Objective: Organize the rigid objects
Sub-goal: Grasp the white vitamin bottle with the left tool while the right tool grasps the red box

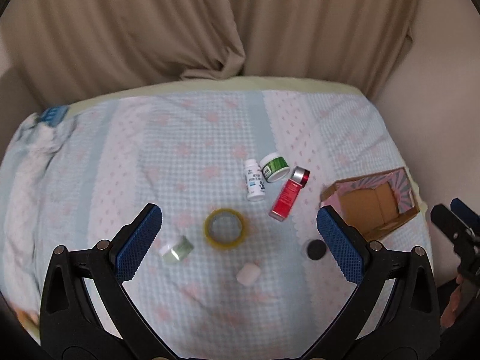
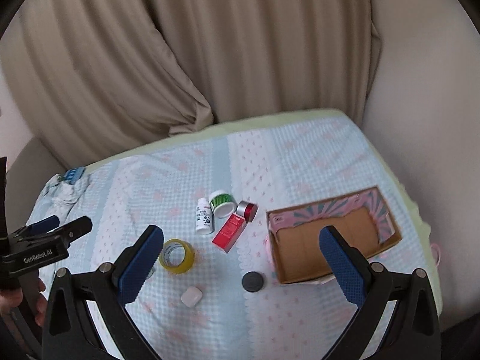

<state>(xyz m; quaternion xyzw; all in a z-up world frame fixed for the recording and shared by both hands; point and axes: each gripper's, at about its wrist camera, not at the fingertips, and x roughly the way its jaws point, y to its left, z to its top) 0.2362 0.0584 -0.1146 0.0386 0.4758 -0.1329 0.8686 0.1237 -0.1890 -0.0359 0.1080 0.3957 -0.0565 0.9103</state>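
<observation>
From your left wrist, your left gripper (image 1: 237,225) has its jaws wide apart, holding nothing, above the tape roll (image 1: 226,229) on the bed (image 1: 180,138). From your right wrist, your right gripper (image 2: 241,244) is released too (nothing inside), with the cardboard box (image 2: 303,274) beside the red box (image 2: 230,232).

Bedcover (image 1: 186,138): pale blue and white checks, pink flecks, light green edge. Curtain (image 1: 180,24) behind: plain beige. Tape roll (image 1: 226,228): translucent yellow. Bottle (image 1: 254,183): white, dark print. Jar (image 1: 274,168): white, green-striped label. Red box (image 1: 284,199), beside a red tin (image 1: 301,175) with silver lid. Disc (image 1: 315,249): black. Small case (image 1: 247,274): white. Cardboard box (image 2: 330,237): brown inside, pink-and-teal rays. My fingers (image 1: 141,240): black, blue pads.
</observation>
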